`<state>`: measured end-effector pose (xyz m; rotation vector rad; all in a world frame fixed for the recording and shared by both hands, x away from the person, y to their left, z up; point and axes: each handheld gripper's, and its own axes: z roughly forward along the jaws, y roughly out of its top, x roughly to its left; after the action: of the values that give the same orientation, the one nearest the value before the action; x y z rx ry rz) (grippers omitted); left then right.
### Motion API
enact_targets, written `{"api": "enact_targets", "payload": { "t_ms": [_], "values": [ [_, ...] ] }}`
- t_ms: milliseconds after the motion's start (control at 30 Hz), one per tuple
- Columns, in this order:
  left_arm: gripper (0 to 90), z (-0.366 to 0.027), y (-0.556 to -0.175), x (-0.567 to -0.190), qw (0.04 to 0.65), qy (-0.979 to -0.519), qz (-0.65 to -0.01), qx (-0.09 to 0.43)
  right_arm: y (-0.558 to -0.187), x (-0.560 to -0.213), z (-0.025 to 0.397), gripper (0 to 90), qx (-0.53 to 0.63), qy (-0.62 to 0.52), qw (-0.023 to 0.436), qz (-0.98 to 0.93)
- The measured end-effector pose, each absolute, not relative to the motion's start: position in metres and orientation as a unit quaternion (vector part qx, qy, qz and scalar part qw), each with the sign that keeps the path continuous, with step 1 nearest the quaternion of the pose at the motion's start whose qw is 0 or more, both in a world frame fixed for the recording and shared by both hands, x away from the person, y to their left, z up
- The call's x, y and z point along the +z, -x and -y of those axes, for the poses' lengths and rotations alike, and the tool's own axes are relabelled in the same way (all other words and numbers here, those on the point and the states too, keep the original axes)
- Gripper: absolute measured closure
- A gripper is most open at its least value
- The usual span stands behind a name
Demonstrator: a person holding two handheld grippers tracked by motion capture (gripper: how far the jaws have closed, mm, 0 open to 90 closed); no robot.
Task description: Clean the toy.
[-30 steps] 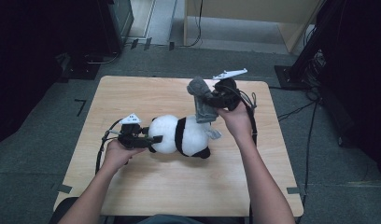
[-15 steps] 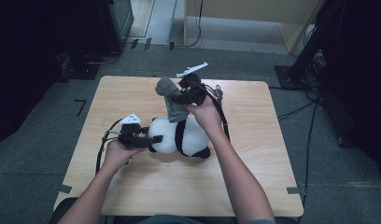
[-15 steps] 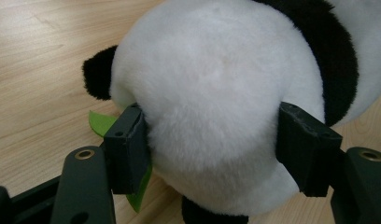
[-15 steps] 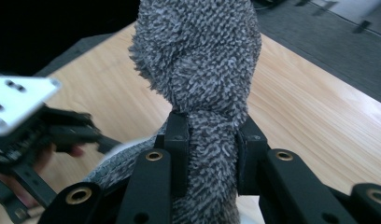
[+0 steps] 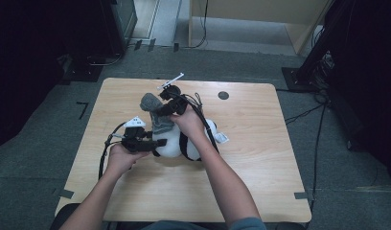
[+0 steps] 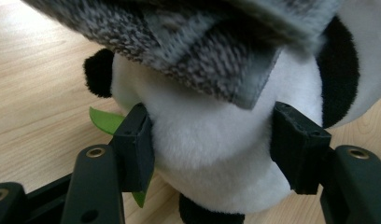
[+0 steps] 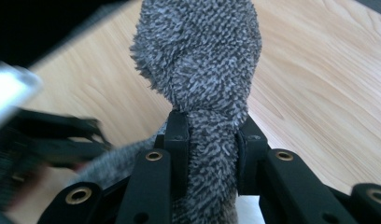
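Observation:
A black and white panda plush [image 5: 191,141] lies at the middle of the wooden table [image 5: 260,163]. My left gripper [image 5: 153,142] is shut on its white head [image 6: 212,154], one jaw pressed into each side. A green leaf [image 6: 104,120] sticks out by the left jaw. My right gripper [image 5: 166,106] is shut on a grey knit cloth [image 5: 153,115] and holds it just above the panda's head. In the right gripper view the cloth [image 7: 202,56] bulges out past the right gripper [image 7: 211,144]. In the left gripper view the same cloth [image 6: 188,42] hangs over the head.
A small black round hole [image 5: 223,95] marks the table's far side. A white tag [image 5: 221,138] lies at the panda's right. Cables trail from both grippers. Dark equipment and cables stand on the floor around the table.
My right gripper has carried the grey cloth left and nearer, from the far right of the panda to just above its head. The left gripper has stayed on the head.

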<state>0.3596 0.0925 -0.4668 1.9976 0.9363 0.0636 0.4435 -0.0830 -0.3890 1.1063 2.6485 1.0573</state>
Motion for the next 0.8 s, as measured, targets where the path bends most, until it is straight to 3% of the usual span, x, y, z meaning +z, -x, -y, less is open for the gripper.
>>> {"api": "enact_targets", "payload": {
  "t_ms": [800],
  "values": [
    [39.0, -0.092, -0.361, -0.467, 0.455, -0.8, -0.392, 0.016, -0.457, -0.414, 0.166, 68.6, 0.279, -0.43, 0.065, -0.856]
  ]
}}
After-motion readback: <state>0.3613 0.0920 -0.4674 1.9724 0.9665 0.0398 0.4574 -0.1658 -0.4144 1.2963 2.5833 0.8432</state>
